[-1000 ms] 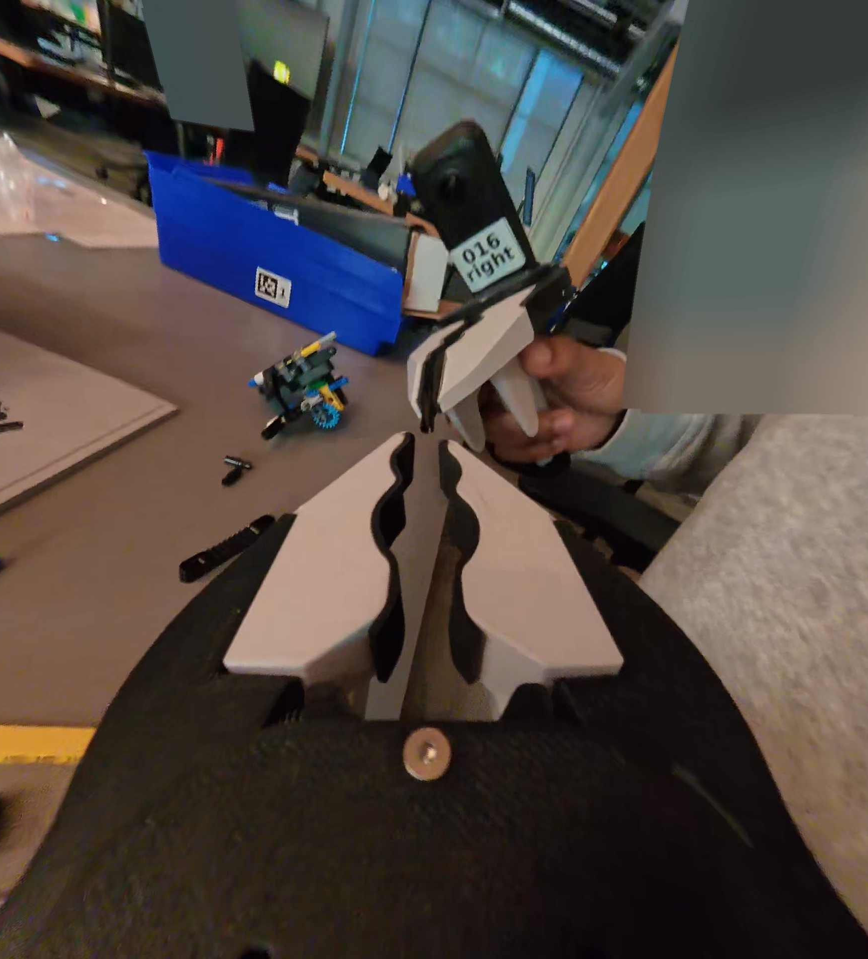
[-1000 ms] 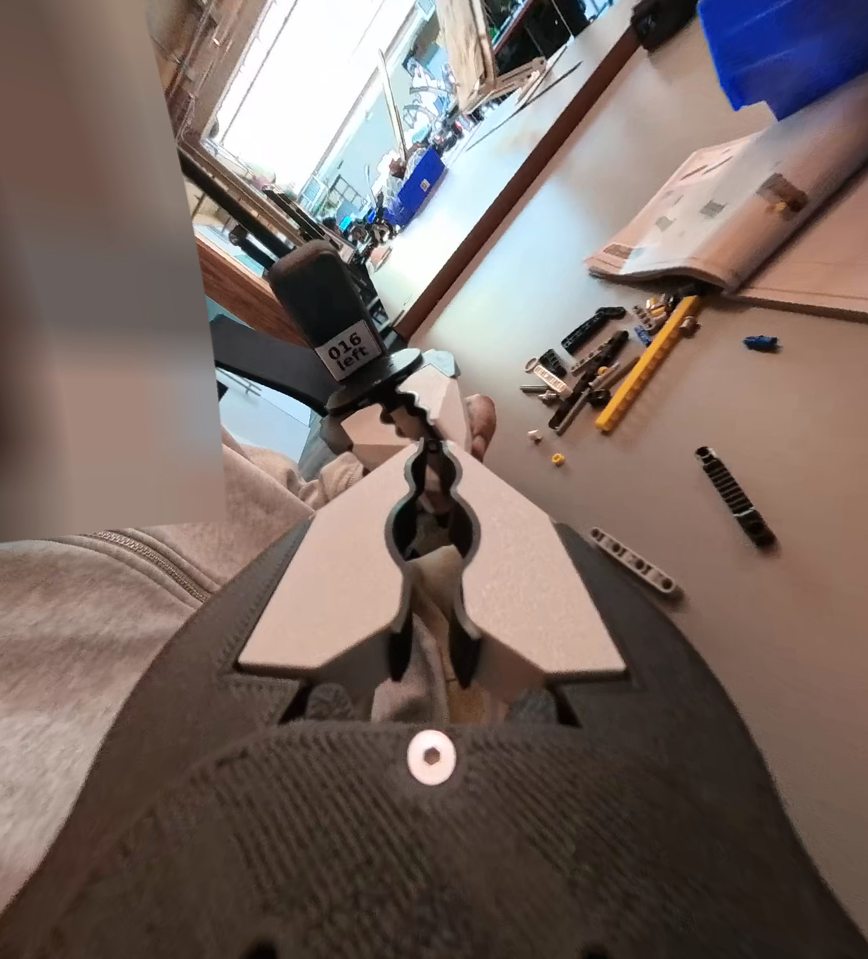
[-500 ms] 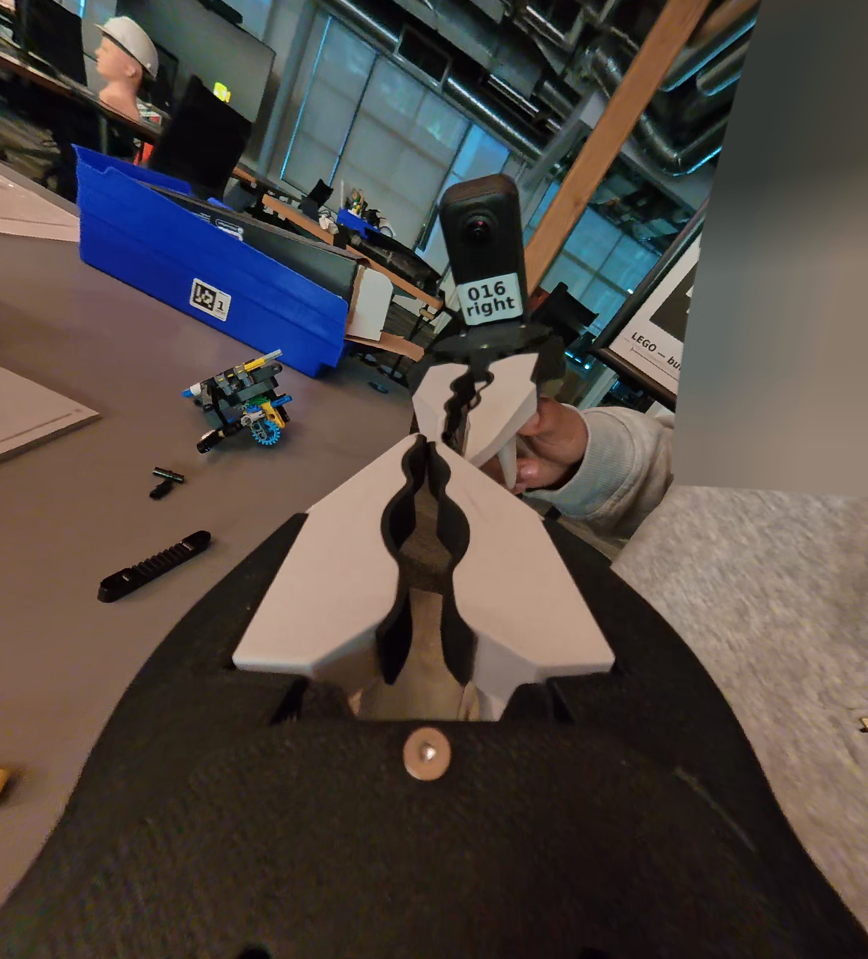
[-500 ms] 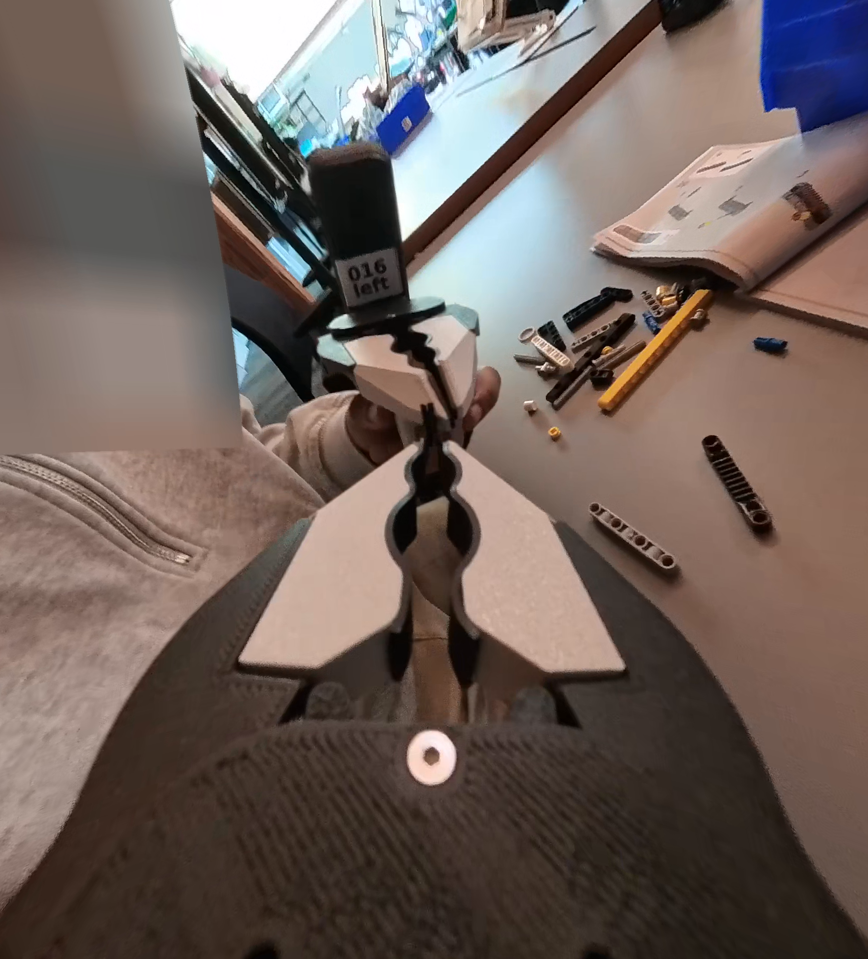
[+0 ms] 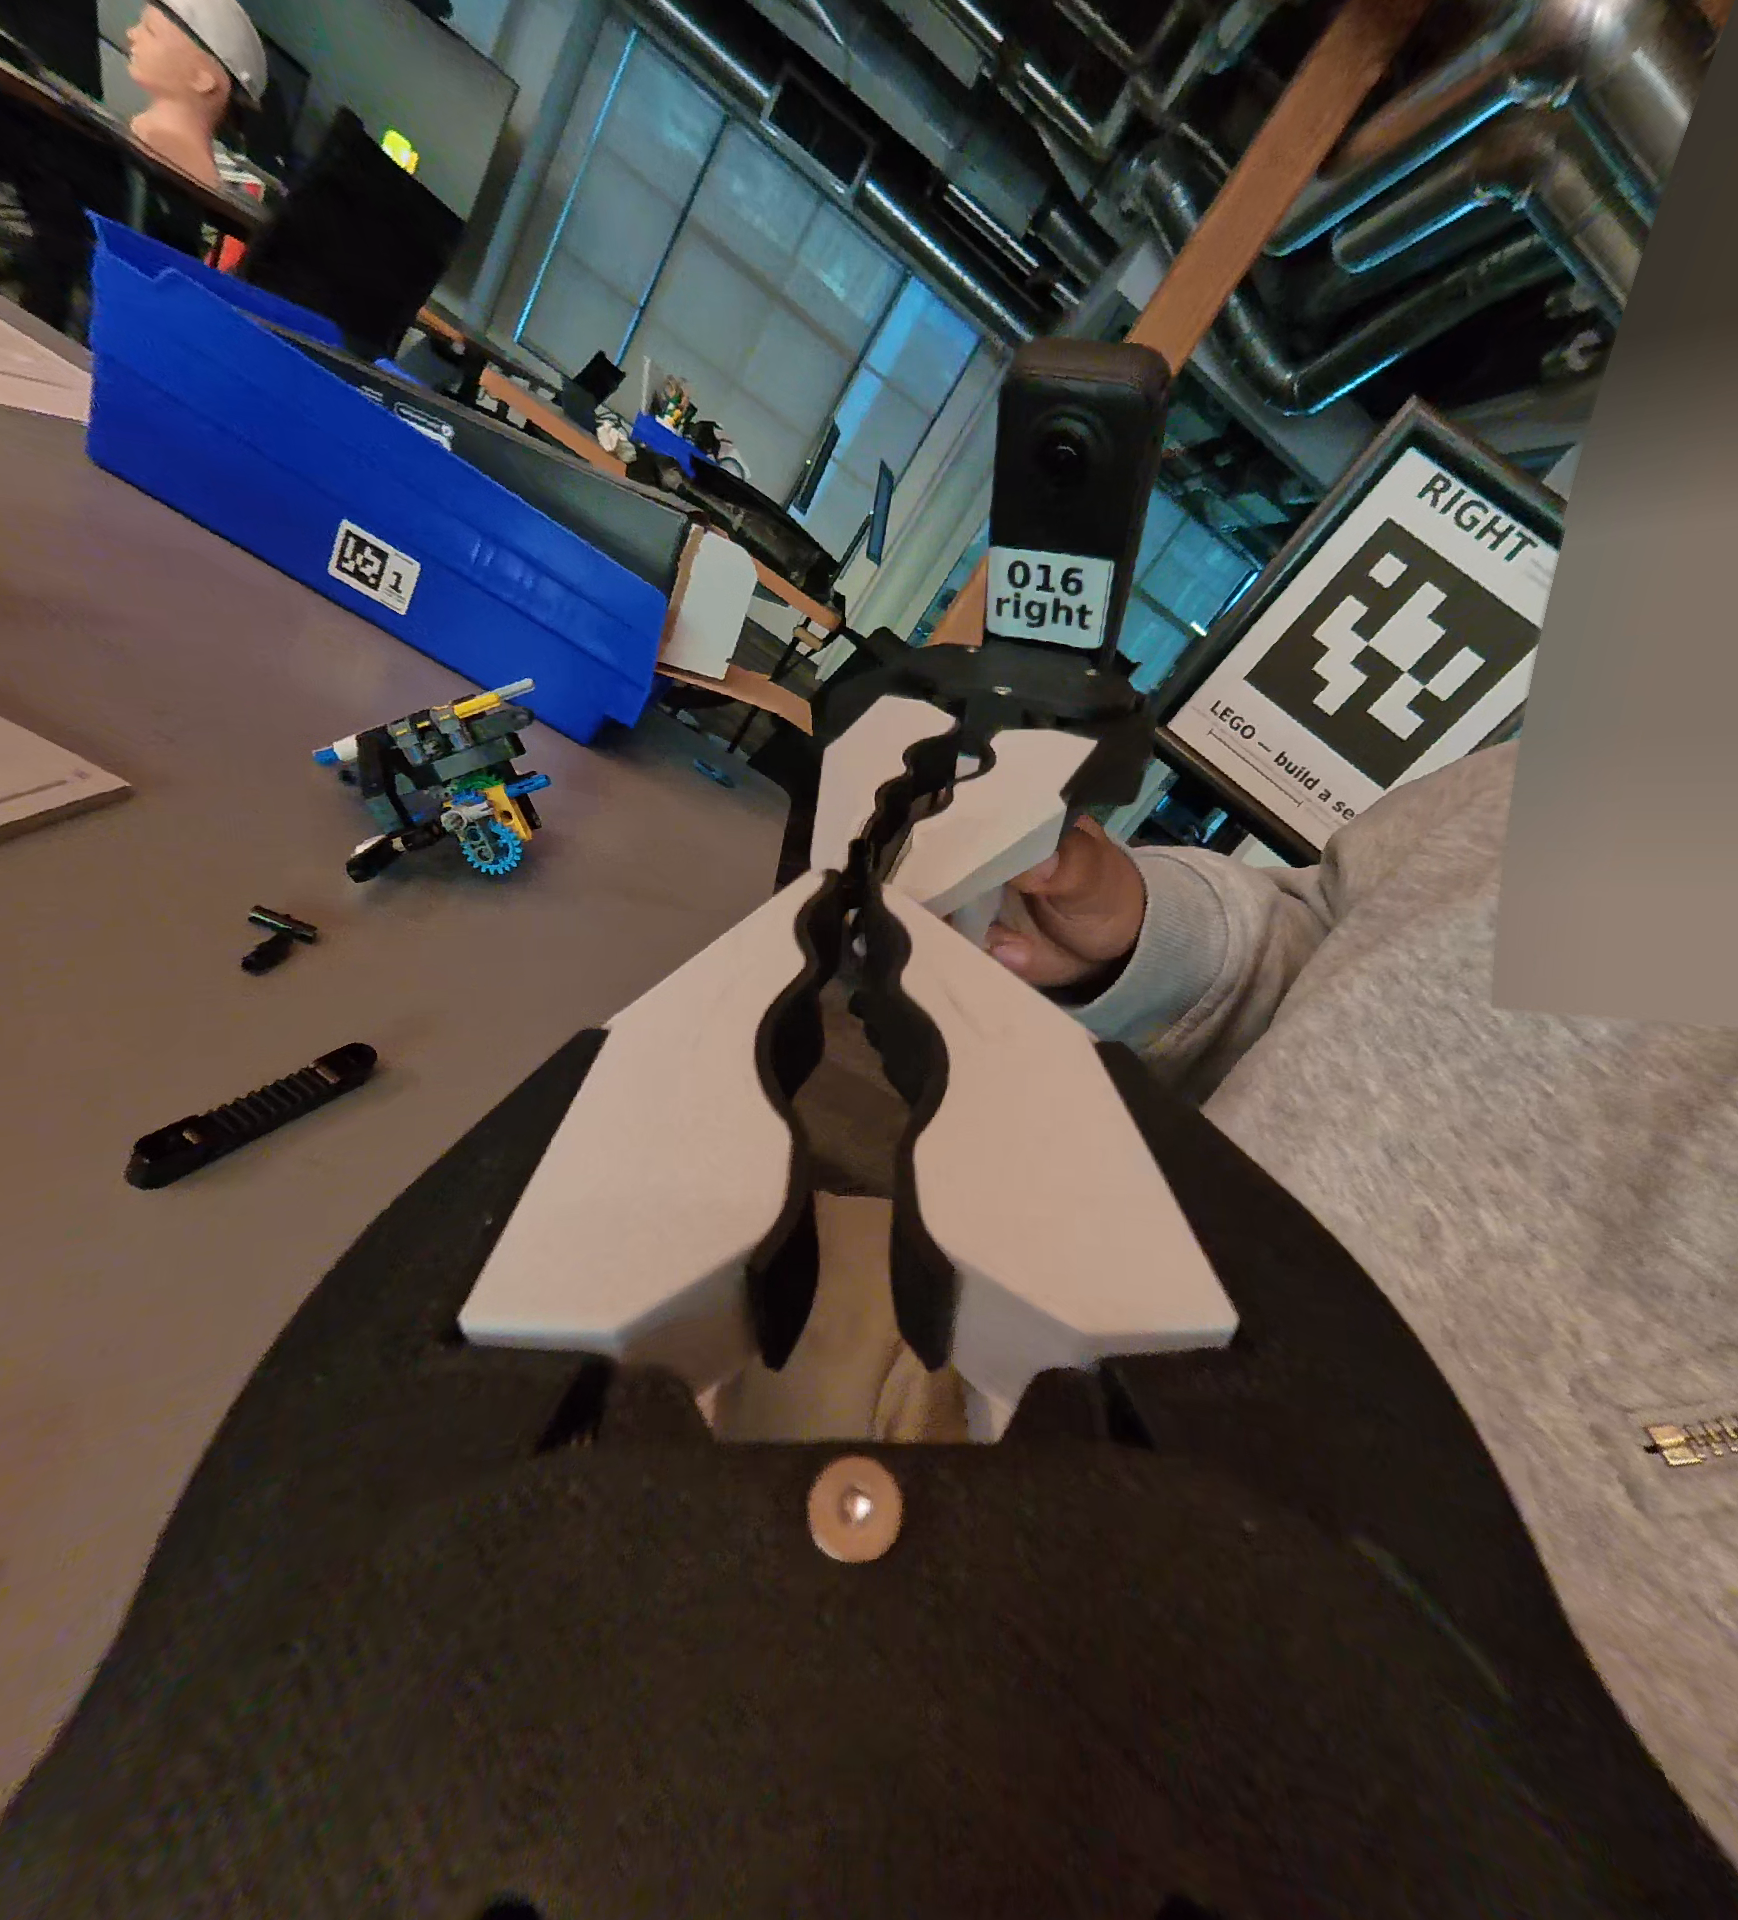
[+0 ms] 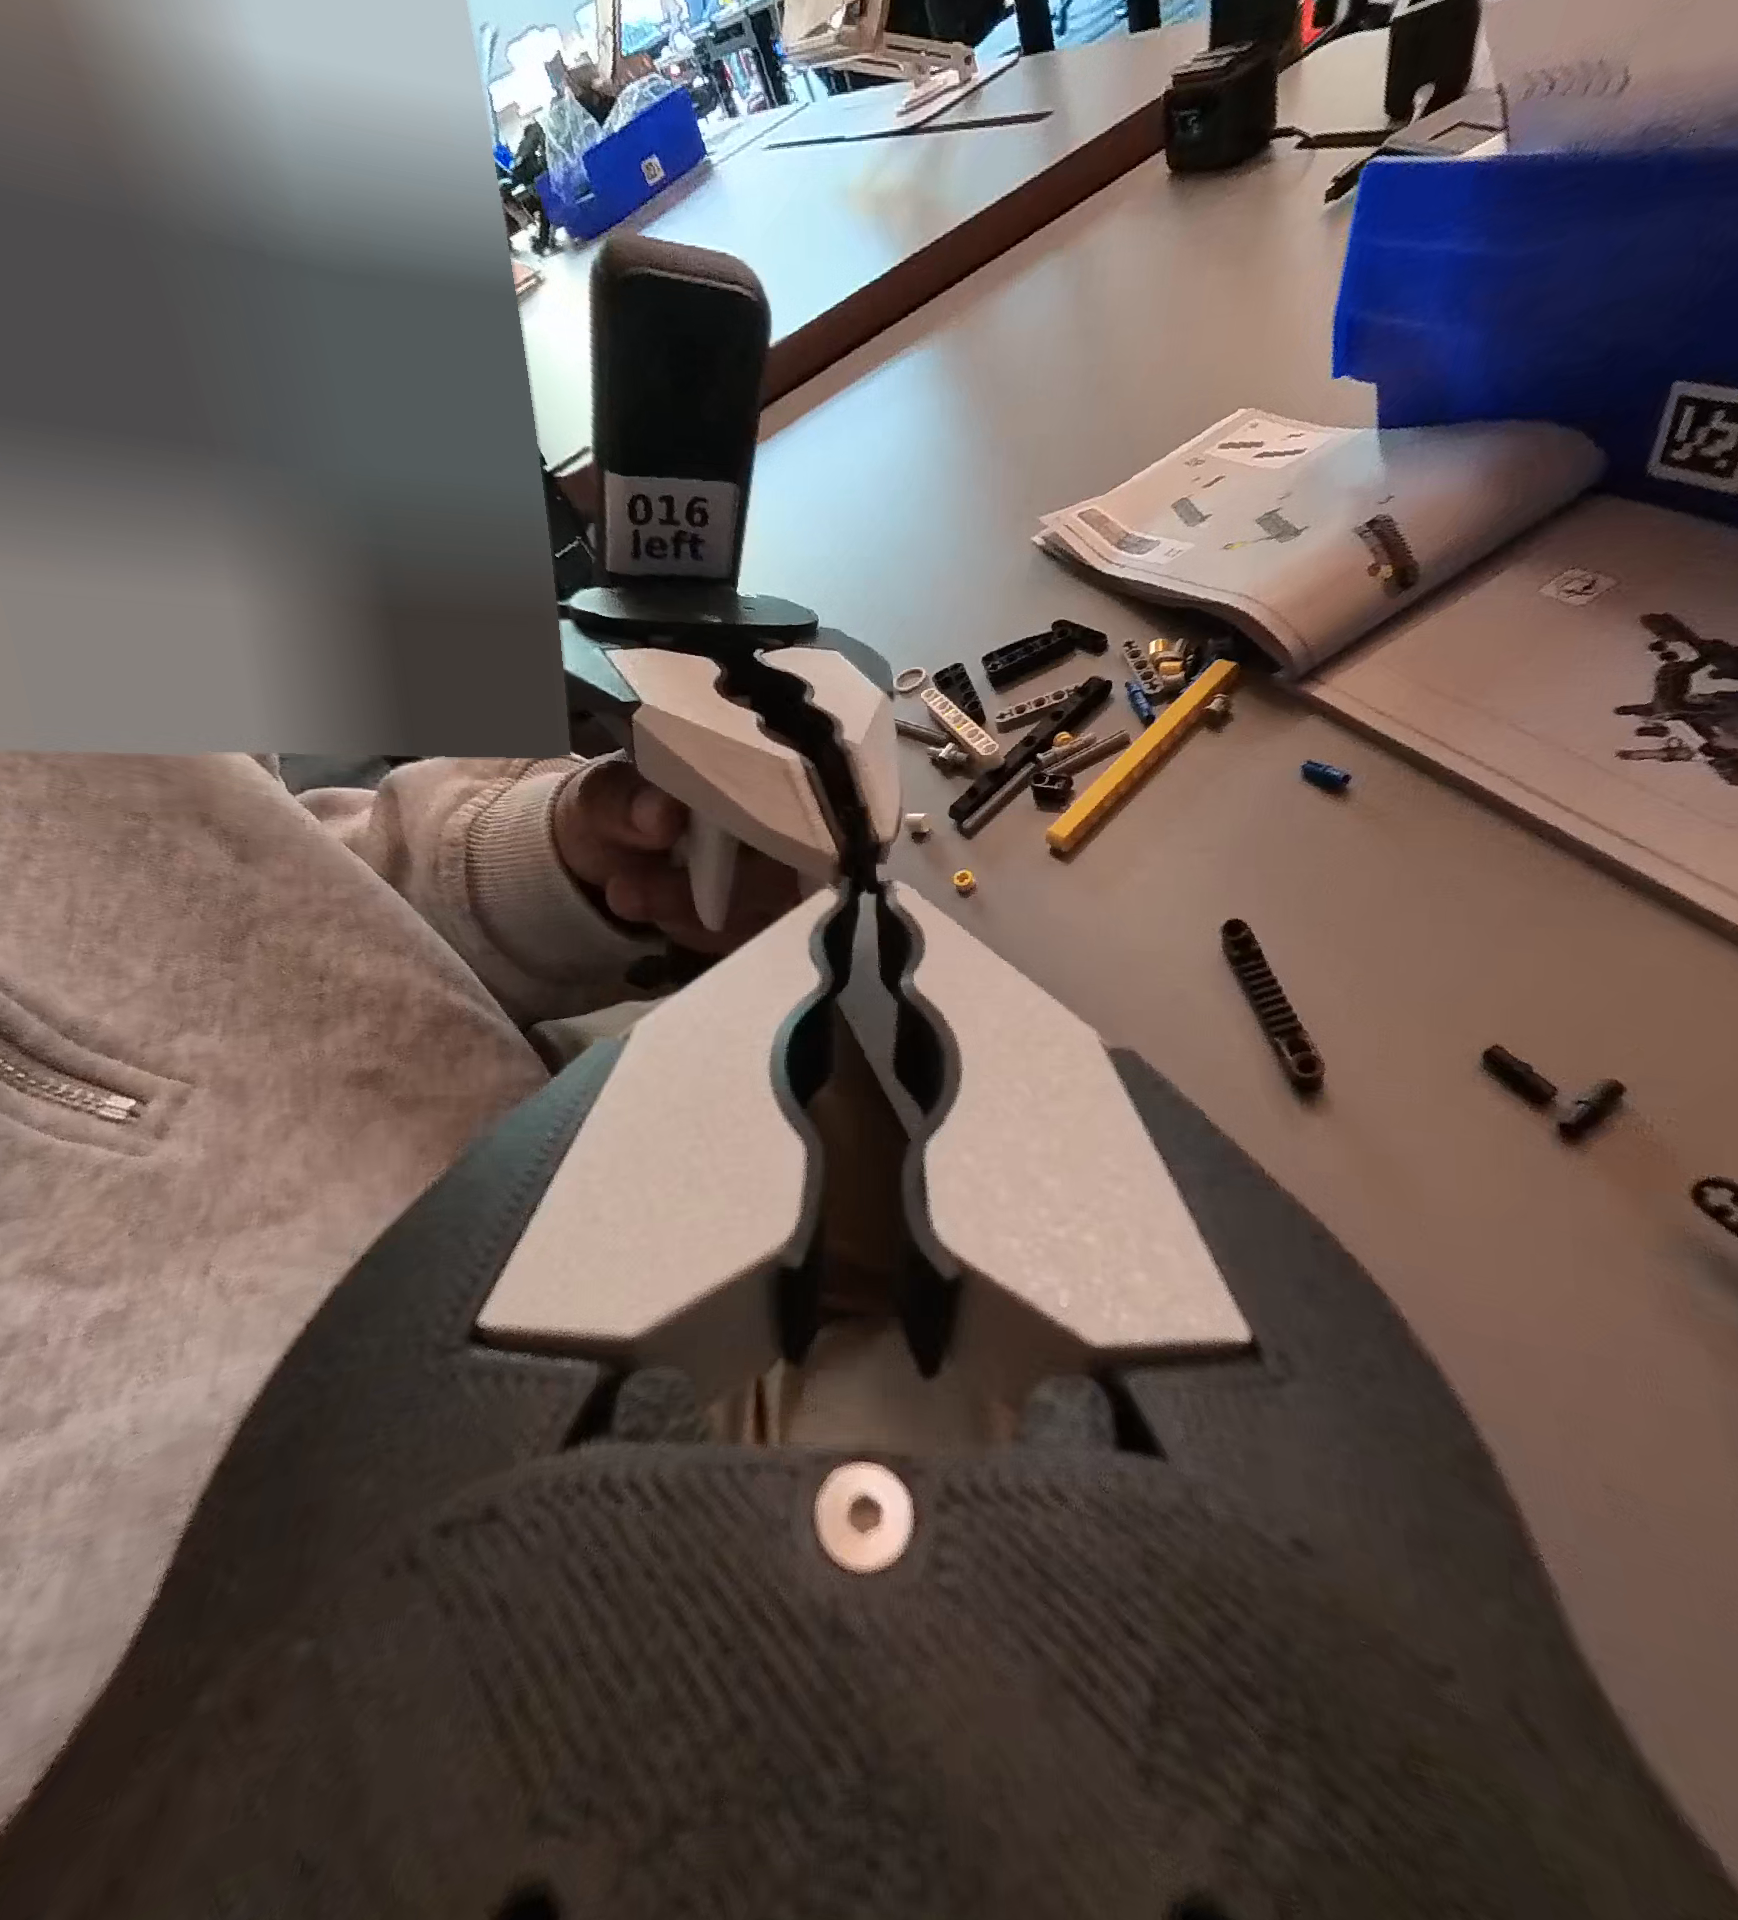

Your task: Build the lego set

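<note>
My left gripper [image 5: 832, 885] and right gripper [image 6: 852, 902] are held above the table's near edge, pointing at each other with their tips touching. Both have their jaws shut, and I see no part between them. The right gripper shows in the left wrist view [image 5: 860, 857], and the left gripper shows in the right wrist view [image 6: 860, 868]. A partly built lego model [image 5: 439, 779] stands on the grey table [image 5: 169, 707]. Loose parts [image 6: 1041, 717] and a long yellow beam [image 6: 1140, 753] lie by the open instruction booklet [image 6: 1301, 540].
A blue bin [image 5: 345, 520] stands at the back of the table. A black toothed rack [image 5: 252, 1114] and black pins [image 5: 278, 935] lie near the model. A printed sheet [image 6: 1623, 748], a blue pin [image 6: 1322, 771] and a person's grey sleeves are in view. Both grippers' tips are close together, under 4 cm apart. The long yellow beam [image 6: 1140, 753] is about equally far from each gripper, around 20 cm.
The left gripper's jaws have closed. Both grippers have swung upright and moved together, so their tips now meet.
</note>
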Available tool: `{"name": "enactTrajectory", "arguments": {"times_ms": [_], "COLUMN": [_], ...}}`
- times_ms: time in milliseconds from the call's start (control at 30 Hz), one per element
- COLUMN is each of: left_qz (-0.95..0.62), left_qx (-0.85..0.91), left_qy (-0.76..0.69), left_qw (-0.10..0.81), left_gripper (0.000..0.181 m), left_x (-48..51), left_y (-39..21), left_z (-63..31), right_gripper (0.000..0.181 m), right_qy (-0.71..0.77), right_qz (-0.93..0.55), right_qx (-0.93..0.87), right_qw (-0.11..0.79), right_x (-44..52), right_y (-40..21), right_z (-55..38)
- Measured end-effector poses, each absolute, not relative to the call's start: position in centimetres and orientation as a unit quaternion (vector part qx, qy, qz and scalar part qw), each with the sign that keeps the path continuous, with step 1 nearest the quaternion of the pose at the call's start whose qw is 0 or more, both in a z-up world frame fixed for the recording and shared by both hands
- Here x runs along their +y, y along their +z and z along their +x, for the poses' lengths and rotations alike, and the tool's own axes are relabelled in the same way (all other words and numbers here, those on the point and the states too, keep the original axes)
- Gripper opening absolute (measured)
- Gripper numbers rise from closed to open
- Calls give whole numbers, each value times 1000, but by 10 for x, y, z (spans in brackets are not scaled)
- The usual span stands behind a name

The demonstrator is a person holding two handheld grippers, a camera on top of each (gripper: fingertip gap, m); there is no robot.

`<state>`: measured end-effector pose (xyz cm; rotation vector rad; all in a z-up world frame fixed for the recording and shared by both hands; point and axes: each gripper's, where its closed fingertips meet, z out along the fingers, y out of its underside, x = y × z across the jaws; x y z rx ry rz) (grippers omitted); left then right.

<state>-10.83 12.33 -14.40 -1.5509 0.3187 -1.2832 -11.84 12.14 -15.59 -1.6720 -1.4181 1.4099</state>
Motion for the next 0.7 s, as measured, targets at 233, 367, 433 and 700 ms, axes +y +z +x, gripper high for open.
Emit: {"name": "enactTrajectory", "arguments": {"times_ms": [233,367,433,700], "left_qz": [-640,-638,-637,-665], "left_qx": [126,126,129,161], "left_qy": [-550,-555,-552,-453], "left_qw": [522,518,522,571], "left_gripper": [3,4,3,3], "left_x": [123,123,122,128], "left_y": [-142,-142,-141,-147], "left_z": [-108,-107,-108,-110], "right_gripper": [3,3,3,8], "right_qy": [514,511,515,499], "right_qz": [-615,-612,-612,-624], "right_qx": [-534,-537,-534,-531], "right_qw": [269,275,274,284], "right_x": [119,117,117,127], "right_y": [-158,-159,-157,-158], "right_z": [-121,-122,-122,-116]}}
